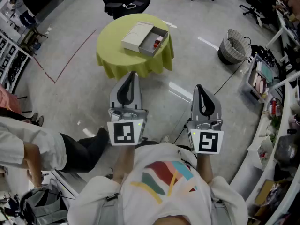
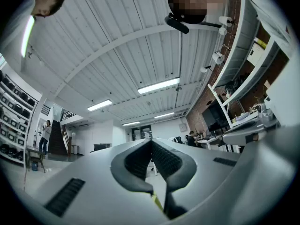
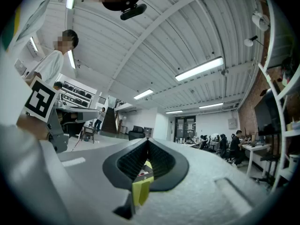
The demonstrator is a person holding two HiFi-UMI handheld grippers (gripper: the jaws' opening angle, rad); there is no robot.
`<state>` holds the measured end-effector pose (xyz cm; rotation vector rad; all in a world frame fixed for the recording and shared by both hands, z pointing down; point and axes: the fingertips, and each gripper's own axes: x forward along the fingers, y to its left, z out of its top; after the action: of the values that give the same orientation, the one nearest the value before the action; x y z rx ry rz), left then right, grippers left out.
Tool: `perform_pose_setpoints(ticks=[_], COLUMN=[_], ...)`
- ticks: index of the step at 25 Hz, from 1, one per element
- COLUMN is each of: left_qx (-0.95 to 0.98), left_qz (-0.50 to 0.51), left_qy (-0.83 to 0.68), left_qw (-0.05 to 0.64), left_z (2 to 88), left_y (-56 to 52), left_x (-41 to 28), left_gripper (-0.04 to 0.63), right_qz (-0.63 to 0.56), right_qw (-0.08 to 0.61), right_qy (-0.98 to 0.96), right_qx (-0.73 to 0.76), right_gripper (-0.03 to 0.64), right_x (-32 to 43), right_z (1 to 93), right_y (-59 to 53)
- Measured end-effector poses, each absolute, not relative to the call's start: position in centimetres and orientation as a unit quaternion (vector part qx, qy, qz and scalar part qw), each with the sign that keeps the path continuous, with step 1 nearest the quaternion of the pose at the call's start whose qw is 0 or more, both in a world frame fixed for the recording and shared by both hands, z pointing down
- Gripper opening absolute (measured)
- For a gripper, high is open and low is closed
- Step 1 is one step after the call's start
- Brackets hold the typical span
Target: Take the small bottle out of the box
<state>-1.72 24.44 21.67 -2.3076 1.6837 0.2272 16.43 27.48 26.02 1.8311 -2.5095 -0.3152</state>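
A round table with a yellow-green cloth (image 1: 112, 55) stands ahead of me on the floor. On it lies a pale box (image 1: 137, 35) with its drawer (image 1: 151, 48) slid out to the right. The small bottle (image 1: 157, 42), red and white, lies in that drawer. My left gripper (image 1: 132, 75) and right gripper (image 1: 198, 87) are held close to my chest, well short of the table, both shut and holding nothing. In the left gripper view the left gripper (image 2: 151, 142) points up toward the ceiling. Through the right gripper (image 3: 148, 140) jaws I glimpse the table cloth (image 3: 139, 191).
A black office chair (image 1: 126, 3) stands behind the table. A wicker basket (image 1: 236, 43) sits at the right, with cluttered shelves (image 1: 269, 93) beyond it. A person (image 1: 33, 149) is at my left. A red line (image 1: 70, 55) and a cable (image 1: 220, 88) cross the floor.
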Motion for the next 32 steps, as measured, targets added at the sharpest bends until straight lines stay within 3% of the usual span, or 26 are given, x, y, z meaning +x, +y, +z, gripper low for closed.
perform_pose_setpoints(ticks=[32], left_qx=[-0.785], left_qz=[0.083], left_qy=[0.603], left_qw=[0.118], left_z=[23.2], left_y=[17.0], left_x=[-3.0], left_gripper=[0.015], right_qz=[-0.095], right_qw=[0.018], right_qy=[-0.811], right_qx=[0.577], right_gripper=[0.002], right_x=[17.3], right_z=[28.2], right_y=[20.7])
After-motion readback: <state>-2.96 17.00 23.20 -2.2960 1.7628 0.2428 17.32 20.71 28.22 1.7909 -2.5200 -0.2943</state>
